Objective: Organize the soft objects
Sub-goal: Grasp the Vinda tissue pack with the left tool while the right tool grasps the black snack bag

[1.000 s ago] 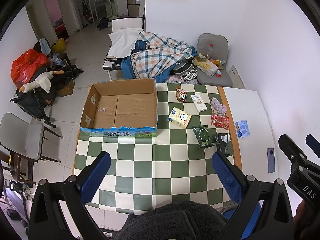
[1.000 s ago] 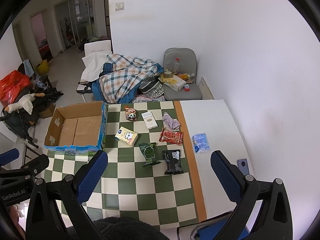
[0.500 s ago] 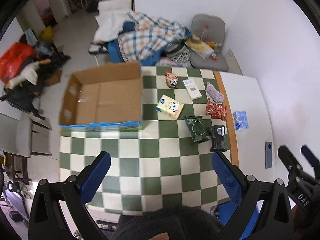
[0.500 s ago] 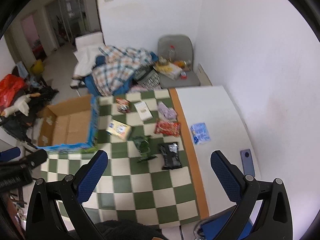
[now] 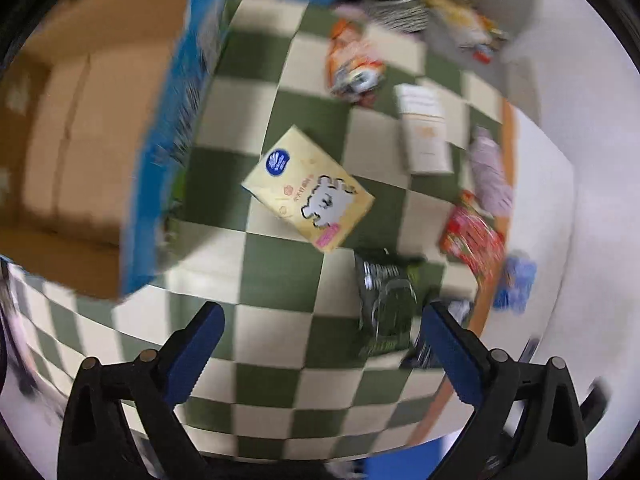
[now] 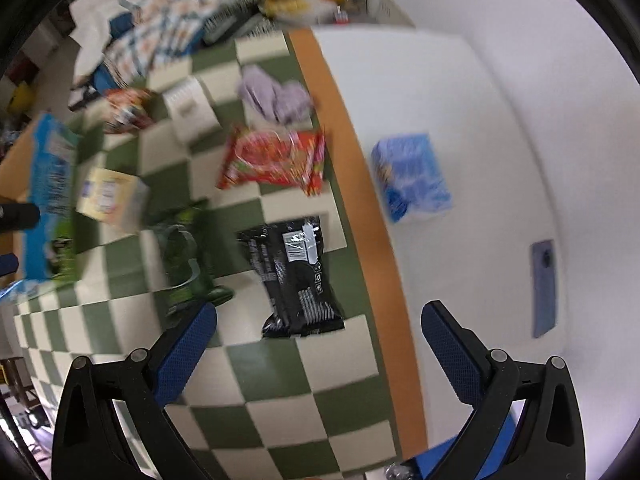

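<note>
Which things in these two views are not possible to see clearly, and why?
- Box, left wrist view: cut off by the left edge, so its contents cannot be told.
- Green packet, left wrist view: motion blur, print unreadable.
- Black packet, left wrist view: mostly hidden behind a finger of the left gripper.
- Blue pack, right wrist view: blurred label.

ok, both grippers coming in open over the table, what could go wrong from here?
1. The green packet and black packet lie close together near the right gripper; a wide-open grab might catch or shove both.
2. The yellow tissue pack sits close to the cardboard box wall; the left gripper could clip that wall on approach.
3. Both views are motion-blurred, so a fast descent may land off target.
</note>
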`<state>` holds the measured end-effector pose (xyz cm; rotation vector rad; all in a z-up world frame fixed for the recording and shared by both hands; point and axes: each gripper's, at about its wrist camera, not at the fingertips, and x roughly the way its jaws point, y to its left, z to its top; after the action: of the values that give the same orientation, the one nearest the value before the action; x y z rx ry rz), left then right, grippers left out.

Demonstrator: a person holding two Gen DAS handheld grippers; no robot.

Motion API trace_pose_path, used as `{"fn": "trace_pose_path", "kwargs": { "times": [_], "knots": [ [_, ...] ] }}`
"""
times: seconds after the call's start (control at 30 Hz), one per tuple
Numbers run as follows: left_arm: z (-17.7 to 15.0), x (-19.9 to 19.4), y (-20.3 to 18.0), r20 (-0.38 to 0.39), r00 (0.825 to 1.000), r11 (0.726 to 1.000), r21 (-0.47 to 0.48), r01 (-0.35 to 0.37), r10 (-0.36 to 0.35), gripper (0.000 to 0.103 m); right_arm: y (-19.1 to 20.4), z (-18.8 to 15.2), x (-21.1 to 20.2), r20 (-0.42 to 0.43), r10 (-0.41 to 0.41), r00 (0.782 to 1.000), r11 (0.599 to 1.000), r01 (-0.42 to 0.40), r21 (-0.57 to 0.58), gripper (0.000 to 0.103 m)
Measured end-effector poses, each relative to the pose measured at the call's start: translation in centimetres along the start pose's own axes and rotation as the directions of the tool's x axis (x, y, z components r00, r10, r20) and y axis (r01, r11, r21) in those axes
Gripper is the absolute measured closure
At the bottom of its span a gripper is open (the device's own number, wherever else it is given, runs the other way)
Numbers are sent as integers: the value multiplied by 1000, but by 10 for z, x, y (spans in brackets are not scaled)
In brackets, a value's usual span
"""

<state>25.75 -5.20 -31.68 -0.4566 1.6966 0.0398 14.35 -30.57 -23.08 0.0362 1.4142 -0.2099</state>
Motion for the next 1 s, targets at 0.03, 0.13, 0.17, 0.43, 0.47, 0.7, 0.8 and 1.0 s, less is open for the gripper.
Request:
{"fn": "trace_pose_path", "kwargs": {
  "times": [0.03,0.13,0.17,0.43,0.47,0.7,0.8,1.0],
  "knots": [
    [10,14,2,-30,999,998,-51,22,-23,4,-1,4,17,-21,-3,1000,1000,3,5,0],
    [31,42,2,-88,996,992,-126,14,-25,4,-2,14,50,-54,17,998,1000,-16,18,0],
    [37,50,2,-108,994,990,-142,5,-20,4,-1,17,60,-69,17,998,1000,-15,19,0],
    [81,89,11,-189,982,969,-238,-62,17,4,7,31,104,-126,43,991,998,-38,39,0],
    [84,91,11,-194,980,968,-237,-79,33,4,8,32,108,-132,45,990,998,-40,42,0],
    [73,92,-13,-145,969,979,-23,-205,199,36,7,39,153,-195,54,979,998,-47,39,0],
    [52,93,-36,-68,946,939,167,-302,316,37,4,36,173,-217,50,975,998,-43,33,2],
    [11,93,-59,44,922,864,332,-377,385,39,1,27,206,-247,135,960,990,-122,69,23]
  ]
}}
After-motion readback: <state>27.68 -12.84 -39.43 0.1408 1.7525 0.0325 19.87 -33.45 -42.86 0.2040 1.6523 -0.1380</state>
